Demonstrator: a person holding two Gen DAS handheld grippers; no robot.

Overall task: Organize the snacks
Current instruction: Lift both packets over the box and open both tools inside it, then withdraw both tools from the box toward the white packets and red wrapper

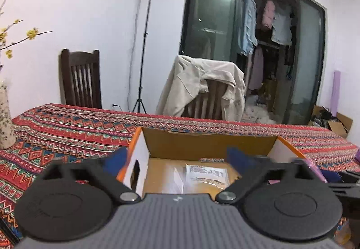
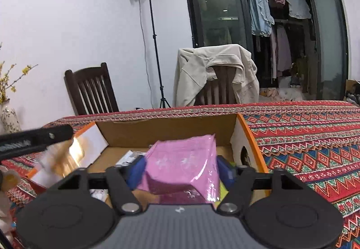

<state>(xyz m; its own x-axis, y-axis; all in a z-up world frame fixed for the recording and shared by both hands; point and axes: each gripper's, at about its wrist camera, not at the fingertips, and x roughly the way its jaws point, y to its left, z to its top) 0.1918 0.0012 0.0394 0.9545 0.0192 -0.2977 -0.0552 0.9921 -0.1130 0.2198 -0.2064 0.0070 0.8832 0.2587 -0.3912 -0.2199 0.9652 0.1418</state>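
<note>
Left claw (image 1: pixel 177 159) hangs wide open over the cardboard box (image 1: pixel 202 138), holding nothing; a clear packet (image 1: pixel 205 175) lies on the box floor. Right claw (image 2: pixel 180 168) pinches the pink snack pack (image 2: pixel 182 168) above the box's near edge: carry it toward twelve o'clock, lower flat beside the packet, then let go.

The tabletop (image 1: pixel 67 134) wears a red cloth patterned with zigzags and diamonds, reaching from edge to edge in both wrist views. An open cardboard box (image 1: pixel 202 141) with orange-trimmed white side walls sits on it at 6 o'clock. A floral ceramic vase (image 1: pixel 5 118) stands on the cloth at 9 o'clock, well apart from the box.
</note>
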